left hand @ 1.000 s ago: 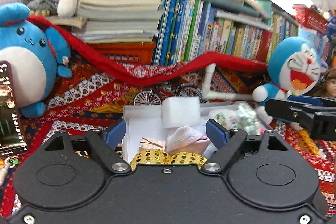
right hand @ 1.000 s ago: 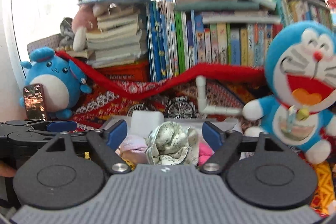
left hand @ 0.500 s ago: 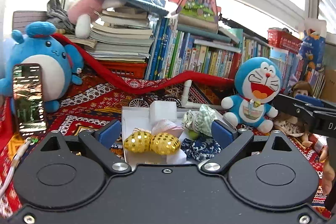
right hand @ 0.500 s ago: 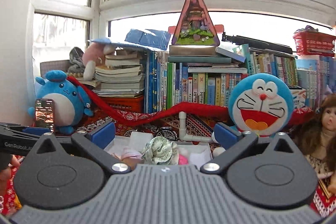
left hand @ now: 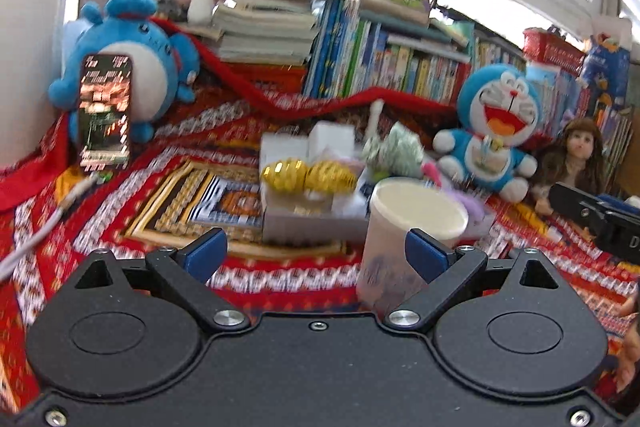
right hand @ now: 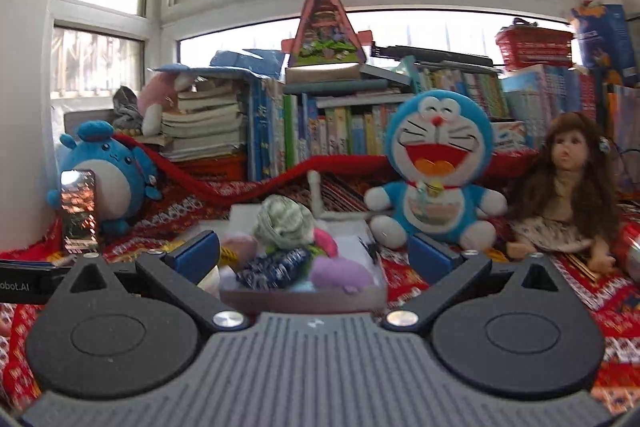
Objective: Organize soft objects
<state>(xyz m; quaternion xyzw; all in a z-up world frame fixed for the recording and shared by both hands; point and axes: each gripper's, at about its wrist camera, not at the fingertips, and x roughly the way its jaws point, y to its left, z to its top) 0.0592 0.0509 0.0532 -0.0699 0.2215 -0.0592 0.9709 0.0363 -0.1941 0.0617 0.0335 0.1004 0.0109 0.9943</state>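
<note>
Step in hand: both tools are clear of the white tray (right hand: 304, 293) and carry nothing; by my reading this is a pause between placements, or the close of sorting.
Left tool (left hand: 316, 253): jaws spread wide and empty, over the patterned red cloth (left hand: 120, 187) on the surface.
Right tool (right hand: 314, 251): jaws at full spread, empty; the tray's near wall sits just ahead between its fingers.
Soft objects: piled in the tray, among them two gold sequined balls (left hand: 308, 177), a green-white crumpled cloth (right hand: 284, 227), a dark blue patterned piece (right hand: 276, 269), a lilac piece (right hand: 340, 273) and a pink one (right hand: 240, 245).
Cup: a pale plastic cup (left hand: 404, 239) stands just before the tray's right corner; something purple shows blurred behind its rim, and I cannot tell what it is.
Surroundings: blue cat plush (right hand: 436, 171), round blue plush (right hand: 104, 175) and doll (right hand: 564, 187) sit behind, apart from the tray.
Next move: if any soft item is loose, it calls for picking one tool, lowering it over that item and closing gently.
</note>
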